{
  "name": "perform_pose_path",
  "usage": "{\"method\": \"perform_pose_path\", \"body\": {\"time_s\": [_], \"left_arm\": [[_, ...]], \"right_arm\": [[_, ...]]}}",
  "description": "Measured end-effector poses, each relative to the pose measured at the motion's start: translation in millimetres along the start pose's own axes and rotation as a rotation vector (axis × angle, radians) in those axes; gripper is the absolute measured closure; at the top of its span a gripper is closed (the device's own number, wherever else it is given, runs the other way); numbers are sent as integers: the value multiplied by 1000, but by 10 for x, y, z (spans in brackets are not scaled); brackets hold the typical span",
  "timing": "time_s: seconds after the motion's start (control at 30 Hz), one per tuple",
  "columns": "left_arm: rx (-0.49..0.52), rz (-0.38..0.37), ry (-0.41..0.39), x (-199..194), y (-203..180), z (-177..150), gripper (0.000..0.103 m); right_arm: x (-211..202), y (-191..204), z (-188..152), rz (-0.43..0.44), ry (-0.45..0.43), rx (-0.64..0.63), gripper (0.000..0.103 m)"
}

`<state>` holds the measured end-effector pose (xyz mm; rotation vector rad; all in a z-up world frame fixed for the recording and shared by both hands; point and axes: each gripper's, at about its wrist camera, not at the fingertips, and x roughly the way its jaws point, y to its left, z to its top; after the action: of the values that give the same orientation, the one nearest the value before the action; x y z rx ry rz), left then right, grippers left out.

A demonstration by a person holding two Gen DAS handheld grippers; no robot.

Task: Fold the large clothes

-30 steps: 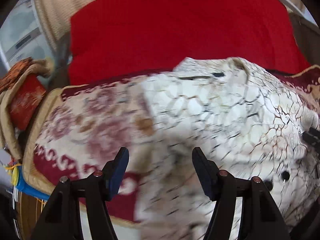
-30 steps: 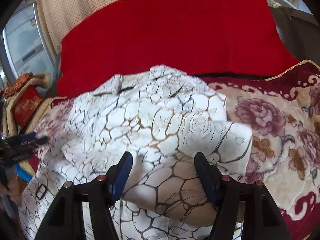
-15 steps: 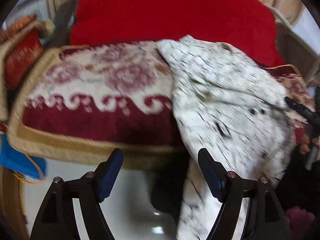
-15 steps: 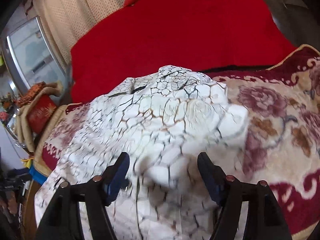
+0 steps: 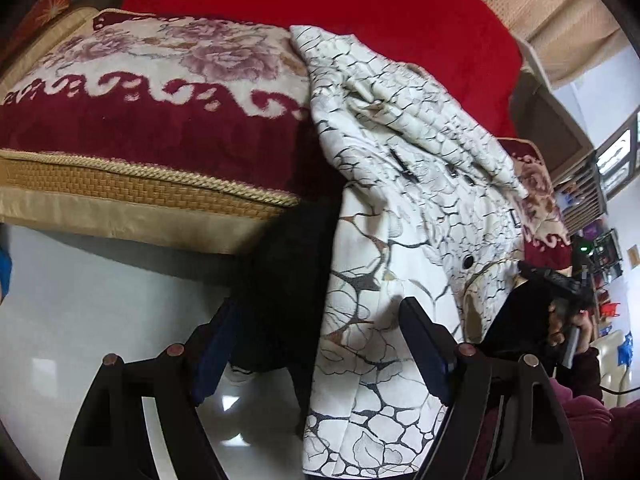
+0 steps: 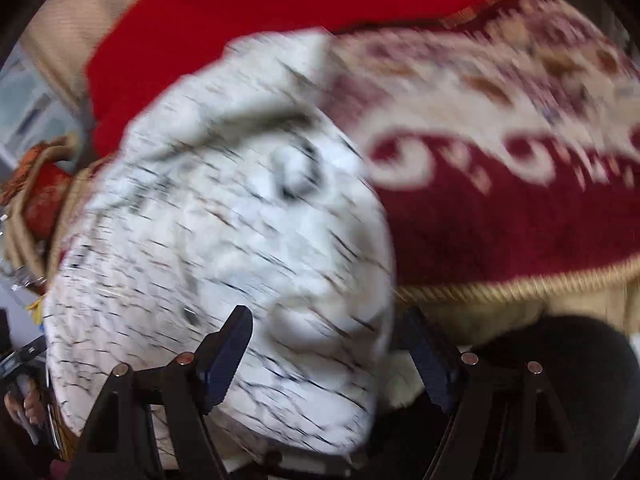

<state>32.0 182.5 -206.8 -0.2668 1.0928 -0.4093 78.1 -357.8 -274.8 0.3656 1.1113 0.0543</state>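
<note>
Item: white coat [image 5: 404,184] with a black crackle print and dark buttons, which we find draped over the front edge of a sofa seat covered by a maroon floral blanket [image 5: 152,92], its lower part hanging toward the pale floor [image 5: 72,300]. Red cushion [image 5: 360,4] behind it. Our left tool [image 5: 316,356] stands open, fabric between its fingers but ungripped. Our right tool [image 6: 332,356] is opening over the blurred coat [image 6: 224,216], pads clear of the cloth.
</note>
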Motion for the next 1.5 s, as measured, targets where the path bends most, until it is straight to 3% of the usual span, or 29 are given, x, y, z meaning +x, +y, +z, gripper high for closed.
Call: {"method": "perform_pose_path", "body": {"time_s": [0.07,0.17,0.27,0.4,0.47,0.53,0.57,0.6,0.63,0.7,0.83,0.97,1.07,1.13,1.2,1.37,1.5], "left_arm": [[15,-14,-21,-15,-28,-13,26],[51,-55,-21,-22,-112,-15,39],[88,-87,-3,2,-191,-37,39],[79,-111,95,173,-206,-89,36],[81,-114,92,176,-204,-104,36],[78,-134,79,146,-207,-108,39],[86,-128,69,123,-217,-110,50],[108,-103,61,101,-237,-107,61],[122,-94,57,78,-258,-106,65],[143,-97,42,17,-287,-96,87],[189,-115,4,-102,-394,-79,91],[220,-128,2,-102,-497,-71,91],[184,-130,42,-36,-487,-68,75],[191,-134,40,-27,-517,-75,76],[210,-162,18,-81,-570,-41,93],[179,-258,-64,-248,-655,270,97],[120,-294,-145,-370,-661,755,98]], "right_arm": [[59,-39,-11,-27,14,8,23],[192,-63,-12,4,53,42,23],[344,-96,-35,46,81,86,23],[537,-97,-116,99,137,126,23],[584,-72,-157,131,137,134,24],[578,-18,-193,152,125,109,49],[564,7,-199,159,124,90,77],[525,48,-215,158,126,73,79],[479,83,-217,150,124,62,81],[364,183,-223,155,127,24,89],[1,453,-216,238,97,-74,91],[-343,592,-119,367,12,-139,91],[-327,623,-178,343,14,-158,91],[-229,563,-229,329,42,-147,91],[-198,572,-167,353,41,-133,92],[-536,580,190,486,-66,-120,95],[-745,552,527,559,-137,-86,96]]}}
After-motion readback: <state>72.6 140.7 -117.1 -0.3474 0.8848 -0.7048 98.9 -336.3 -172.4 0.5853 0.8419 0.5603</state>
